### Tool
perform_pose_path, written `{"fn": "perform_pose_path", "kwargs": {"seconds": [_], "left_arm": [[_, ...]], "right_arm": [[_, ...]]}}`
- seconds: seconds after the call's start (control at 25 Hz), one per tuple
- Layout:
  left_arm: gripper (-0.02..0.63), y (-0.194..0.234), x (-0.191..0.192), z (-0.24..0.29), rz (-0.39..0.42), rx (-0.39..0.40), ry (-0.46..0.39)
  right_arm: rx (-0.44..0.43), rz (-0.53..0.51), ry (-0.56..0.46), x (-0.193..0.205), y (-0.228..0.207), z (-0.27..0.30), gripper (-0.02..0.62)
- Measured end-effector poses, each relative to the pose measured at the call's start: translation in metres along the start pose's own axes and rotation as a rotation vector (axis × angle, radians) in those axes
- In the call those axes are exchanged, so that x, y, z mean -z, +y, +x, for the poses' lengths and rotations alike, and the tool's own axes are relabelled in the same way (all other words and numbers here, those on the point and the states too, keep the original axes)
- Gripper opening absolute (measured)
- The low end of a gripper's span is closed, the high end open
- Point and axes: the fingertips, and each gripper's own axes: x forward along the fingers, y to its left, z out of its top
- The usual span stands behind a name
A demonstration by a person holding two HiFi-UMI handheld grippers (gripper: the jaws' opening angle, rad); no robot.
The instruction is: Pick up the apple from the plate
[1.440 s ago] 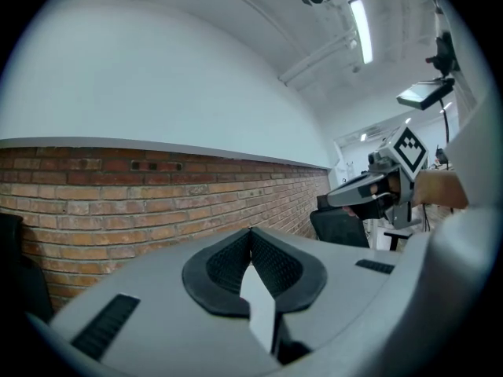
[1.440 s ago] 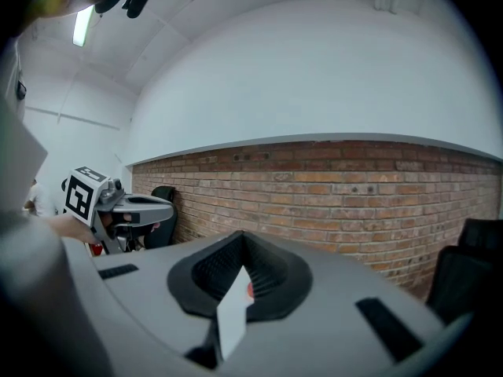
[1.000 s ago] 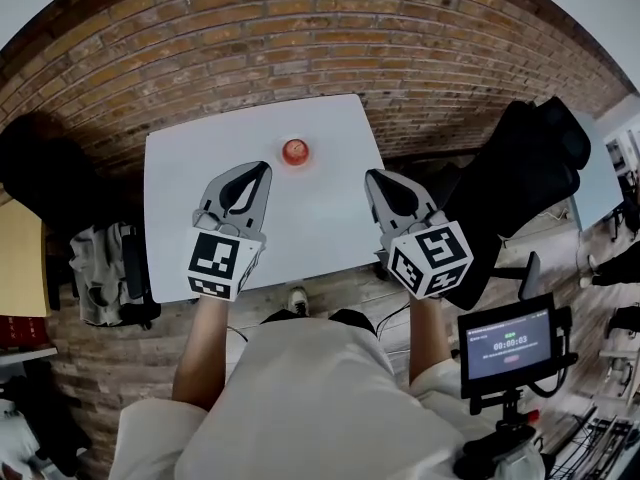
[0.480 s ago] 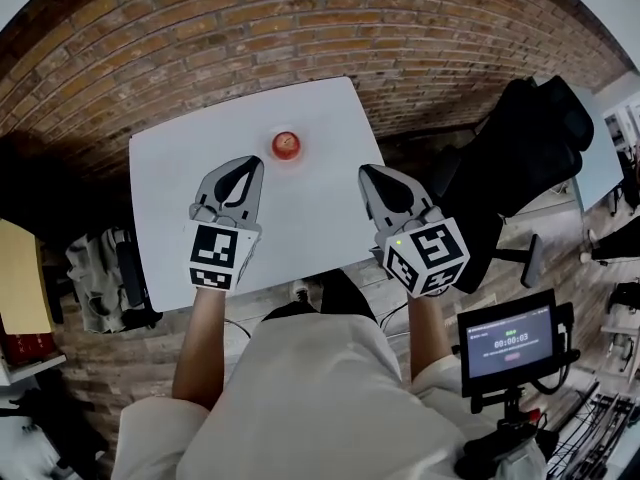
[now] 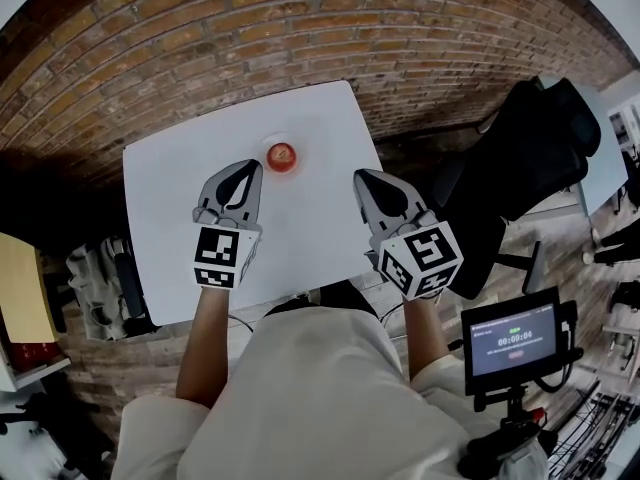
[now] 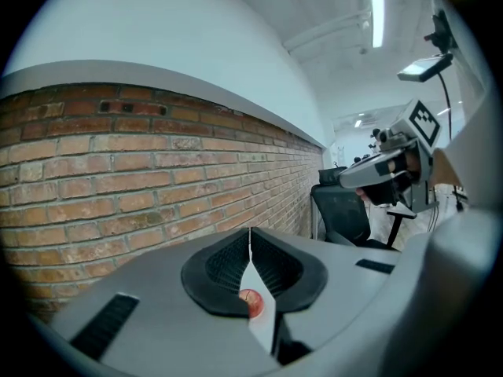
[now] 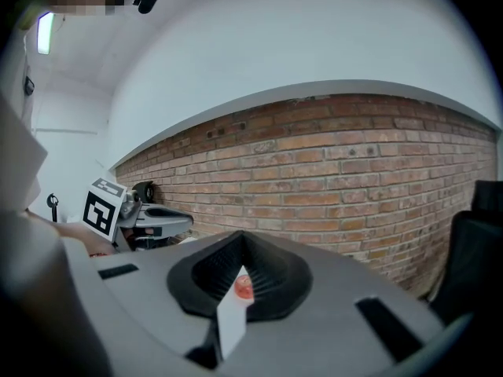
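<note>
Left tongs (image 5: pixel 252 164): we read them as pressed together, tips meeting in a seam, nothing pinched. Right tongs (image 5: pixel 359 176): same, tips together and empty. Neither touches the apple. Both hover above the bench (image 5: pixel 310 223), marker cubes toward the person and tips pointing at the brick wall (image 5: pixel 300 38).

The apple (image 5: pixel 282 154) sits between the two tips and a bit beyond them, nearer the left tongs. It rests on the plate (image 5: pixel 297 146), a small one that is hard to make out against the white bench top, near the bench's far edge.

In each gripper view we see the apple only through the narrow gap behind the closed tips, well ahead of the tongs.

Off the bench to the right: a black chair (image 5: pixel 530 158) and a small screen (image 5: pixel 510 340).
</note>
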Motion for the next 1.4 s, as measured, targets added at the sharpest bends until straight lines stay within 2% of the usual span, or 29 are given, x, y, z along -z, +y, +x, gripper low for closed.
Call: {"fn": "perform_pose_path", "kwargs": {"seconds": [0.36, 1.2, 1.4], "left_arm": [[0.008, 0.000, 0.013, 0.055, -0.014, 0.026, 0.026], [0.011, 0.012, 0.063, 0.101, -0.060, 0.054, 0.145], [0.034, 0.011, 0.083, 0.114, -0.048, 0.071, 0.198]], "right_arm": [[-0.019, 0.048, 0.064, 0.018, -0.039, 0.032, 0.002], [-0.079, 0.081, 0.181, 0.051, -0.053, 0.082, 0.002], [-0.089, 0.089, 0.201, 0.057, -0.055, 0.093, 0.002]]}}
